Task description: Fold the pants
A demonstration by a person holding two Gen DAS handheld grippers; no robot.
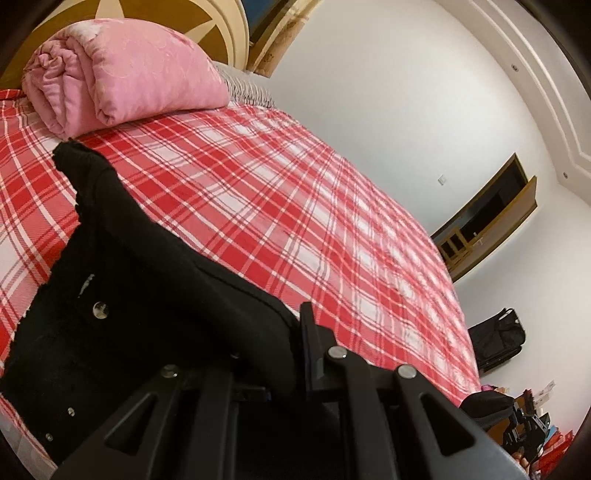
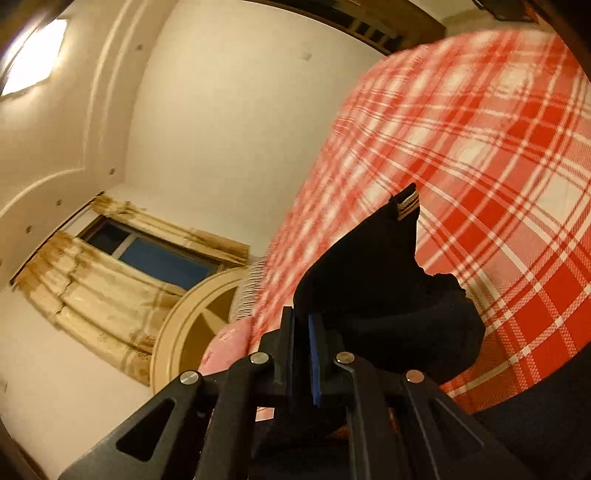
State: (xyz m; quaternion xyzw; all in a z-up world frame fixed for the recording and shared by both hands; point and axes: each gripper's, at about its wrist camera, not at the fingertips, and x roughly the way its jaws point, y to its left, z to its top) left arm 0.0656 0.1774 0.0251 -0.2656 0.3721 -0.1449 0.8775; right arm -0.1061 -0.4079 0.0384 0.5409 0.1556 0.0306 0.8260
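Observation:
The black pants [image 1: 122, 266] are lifted over the red and white plaid bed [image 1: 295, 192]. In the left wrist view their waist with a metal button [image 1: 99, 309] hangs to the left, and my left gripper [image 1: 291, 332] is shut on the fabric edge; the cloth hides its left finger. In the right wrist view my right gripper [image 2: 301, 332] is shut on another part of the pants [image 2: 388, 288], which bunch up and rise to a point with a striped tag [image 2: 406, 206] above the bed [image 2: 480, 147].
A rolled pink quilt [image 1: 122, 81] lies at the head of the bed by the round headboard [image 1: 207, 33]. A black bag [image 1: 498, 339] and clutter stand by the wall beyond the bed. A curtained window [image 2: 147, 251] shows in the right wrist view.

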